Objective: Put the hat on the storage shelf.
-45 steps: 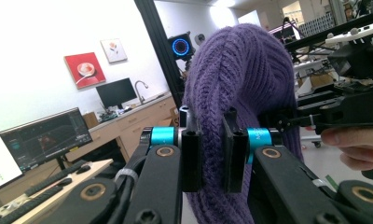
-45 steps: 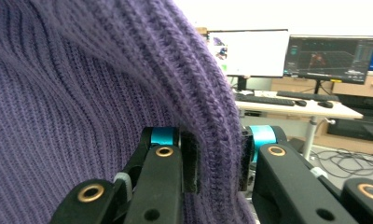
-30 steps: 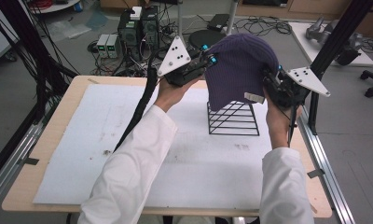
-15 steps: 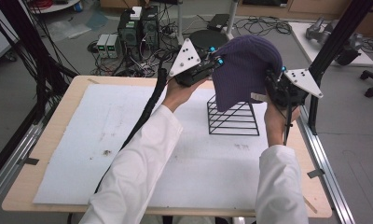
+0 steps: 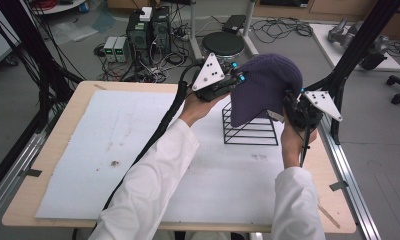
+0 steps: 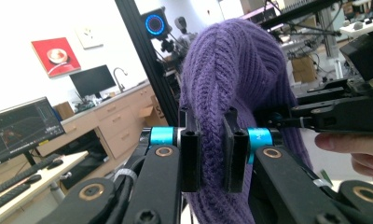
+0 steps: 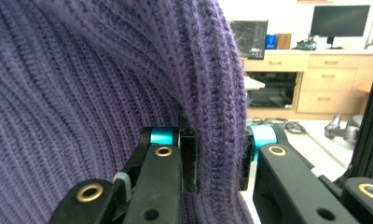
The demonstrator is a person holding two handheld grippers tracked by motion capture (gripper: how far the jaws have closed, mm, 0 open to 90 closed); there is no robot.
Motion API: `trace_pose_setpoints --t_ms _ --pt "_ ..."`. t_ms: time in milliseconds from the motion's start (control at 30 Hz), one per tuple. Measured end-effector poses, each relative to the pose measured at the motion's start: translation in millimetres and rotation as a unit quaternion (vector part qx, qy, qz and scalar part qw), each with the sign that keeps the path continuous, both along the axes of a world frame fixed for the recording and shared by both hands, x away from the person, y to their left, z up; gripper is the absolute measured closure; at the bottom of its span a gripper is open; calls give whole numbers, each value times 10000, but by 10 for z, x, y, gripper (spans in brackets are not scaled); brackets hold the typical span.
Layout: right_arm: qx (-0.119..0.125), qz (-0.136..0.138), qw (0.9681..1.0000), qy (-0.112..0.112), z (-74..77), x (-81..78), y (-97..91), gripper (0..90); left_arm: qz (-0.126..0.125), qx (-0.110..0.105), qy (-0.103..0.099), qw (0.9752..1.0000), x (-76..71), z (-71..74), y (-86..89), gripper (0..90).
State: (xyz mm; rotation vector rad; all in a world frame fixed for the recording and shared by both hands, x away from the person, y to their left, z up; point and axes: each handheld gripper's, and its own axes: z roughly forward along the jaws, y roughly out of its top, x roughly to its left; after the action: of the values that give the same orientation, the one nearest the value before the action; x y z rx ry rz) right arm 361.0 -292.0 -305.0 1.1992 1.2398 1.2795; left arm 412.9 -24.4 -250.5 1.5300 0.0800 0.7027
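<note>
Purple knit beanie hangs above wire rack at worktop 2 o'clock, both hand-held grippers, left and right, clenched on its fabric. Looks mid-placement; next: lower over rack.

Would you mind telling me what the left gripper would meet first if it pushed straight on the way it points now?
The left gripper is already shut on a fold of the purple hat, so it would push into that. Beyond it, probably the right gripper, though depth is unclear.
</note>
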Motion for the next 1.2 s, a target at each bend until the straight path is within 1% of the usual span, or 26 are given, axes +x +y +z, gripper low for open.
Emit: trace_pose_setpoints --t_ms 133,233,267,300,333,367,433,467,533,567,600,633,667,700,733,800,867,933,1000,1033,1100,1200 --pt "44 17 9999 122 -168 -62 -9 789 -24 204 35 9998 -19 -85 -36 806" --pt "108 9 9997 233 -256 -79 -24 788 2 330 76 9994 -9 -140 -73 805" --pt "100 22 9995 289 -277 -80 -33 788 17 380 84 9992 -5 -153 -83 805" --pt "157 63 9990 424 -309 -72 -47 784 24 412 95 9991 -1 -166 -93 806" --pt "157 63 9990 424 -309 -72 -47 784 47 458 111 9989 0 -177 -102 806" --pt "201 88 9984 514 -320 -66 -51 784 64 491 131 9987 2 -183 -106 806" --pt "224 93 9981 563 -343 -58 -50 784 111 596 182 9980 7 -204 -117 806" --pt "199 95 9981 568 -368 -53 -40 784 121 631 198 9977 8 -211 -117 805" --pt "172 82 9978 632 -413 -38 -19 784 181 779 193 9966 10 -230 -109 805" --pt "199 87 9976 653 -440 -34 -8 784 182 777 205 9966 12 -240 -109 805" --pt "223 89 9976 654 -459 -31 -3 784 200 819 242 9961 12 -259 -101 805" --pt "319 101 9973 656 -493 -30 7 784 205 836 242 9960 15 -273 -101 806" --pt "370 91 9971 657 -512 -30 13 783 224 905 252 9953 17 -295 -100 806" --pt "412 100 9964 740 -525 -21 13 784 246 951 251 9948 19 -315 -101 806" --pt "400 82 9962 766 -532 -15 12 783 290 986 230 9944 20 -338 -105 805" --pt "320 28 9963 797 -536 -10 5 781 315 1038 232 9938 26 -372 -119 805" --pt "237 -10 9959 875 -547 -1 -8 778 336 1096 201 9932 33 -407 -148 804" --pt "163 -30 9948 1001 -567 10 -26 775 339 1157 214 9925 45 -439 -171 803" --pt "208 -21 9937 1100 -586 16 -41 776 348 1230 264 9914 61 -475 -184 803" --pt "243 -10 9930 1153 -595 18 -45 775 352 1236 280 9913 69 -491 -187 803" --pt "240 -16 9919 1248 -611 25 -54 775 361 1311 333 9901 88 -531 -189 803" --pt "270 -10 9907 1334 -631 40 -71 773 370 1398 374 9888 97 -561 -191 804"
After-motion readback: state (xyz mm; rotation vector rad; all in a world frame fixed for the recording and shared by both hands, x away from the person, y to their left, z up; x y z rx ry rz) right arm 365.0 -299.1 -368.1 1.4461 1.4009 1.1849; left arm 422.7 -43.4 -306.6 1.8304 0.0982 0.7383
